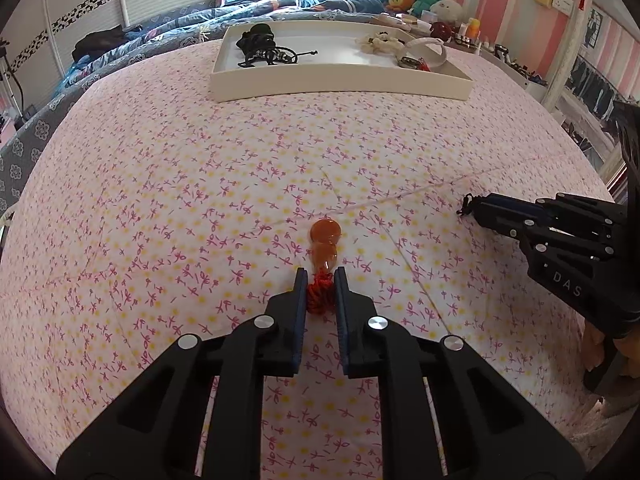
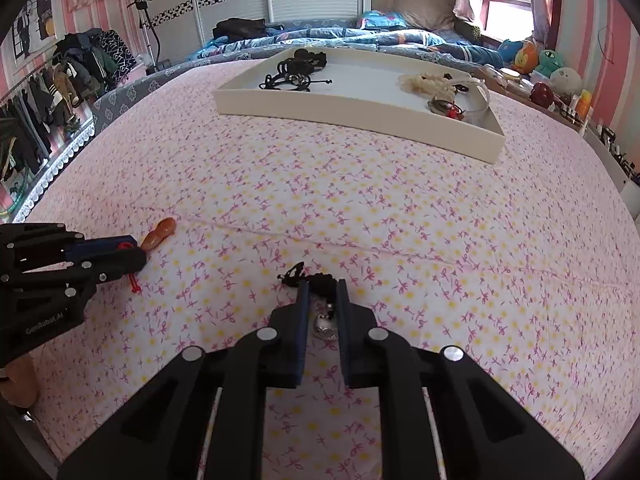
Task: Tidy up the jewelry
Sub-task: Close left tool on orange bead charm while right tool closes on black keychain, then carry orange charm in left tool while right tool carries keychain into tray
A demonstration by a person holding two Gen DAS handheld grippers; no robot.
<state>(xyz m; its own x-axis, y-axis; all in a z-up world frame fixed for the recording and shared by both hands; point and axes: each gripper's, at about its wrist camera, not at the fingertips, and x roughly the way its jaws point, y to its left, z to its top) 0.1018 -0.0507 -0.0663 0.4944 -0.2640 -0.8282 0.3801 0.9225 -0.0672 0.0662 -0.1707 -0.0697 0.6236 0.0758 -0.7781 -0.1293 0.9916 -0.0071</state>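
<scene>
Left tongs (image 1: 321,278) pinch the gourd pendant's (image 1: 325,245) red cord (image 1: 320,298); right tongs (image 2: 322,290) grip a black cord (image 2: 322,282), silver charm (image 2: 325,326) between them. Lift both straight, unsnagged, toward the tray (image 1: 340,80) ahead.

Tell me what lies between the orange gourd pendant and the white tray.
Only bare floral bedsheet lies between orange gourd pendant and white tray, shown in both wrist views.

The bed (image 1: 200,184) wears a white sheet dotted with pink bows and yellow spots. Far back on it sits a white tray (image 1: 340,80). Nearer, an orange gourd pendant (image 1: 325,245) with a red cord lies on the sheet, and to its right a silver pendant (image 2: 325,324) on a black cord
</scene>
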